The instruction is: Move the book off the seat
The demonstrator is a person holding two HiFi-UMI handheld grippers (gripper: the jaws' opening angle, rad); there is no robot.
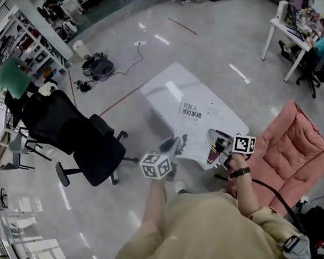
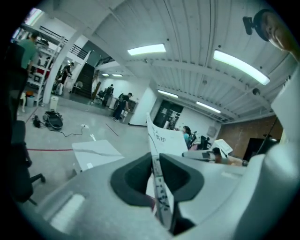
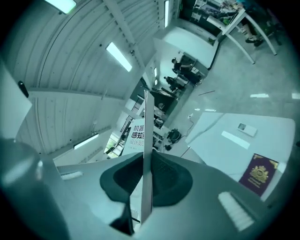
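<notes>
Both grippers hold a thin white book [image 1: 197, 130] with dark printed characters, over the near end of the white table [image 1: 173, 86]. My left gripper [image 1: 177, 145] is shut on the book's left edge. My right gripper [image 1: 219, 142] is shut on its right edge. In the left gripper view the book [image 2: 163, 138] stands edge-on between the dark pads [image 2: 133, 176] of my left gripper [image 2: 157, 177]. The right gripper view likewise shows the book [image 3: 147, 140] clamped in my right gripper [image 3: 146, 174]. The pink armchair [image 1: 296, 150] stands to the right, its seat bare.
A black office chair [image 1: 77, 139] stands to the left of the table. A maroon booklet [image 3: 258, 172] and small white items lie on the white table [image 3: 225, 140]. A white desk [image 1: 288, 31] with clutter is at the far right. Cables and bags [image 1: 94, 67] lie on the floor.
</notes>
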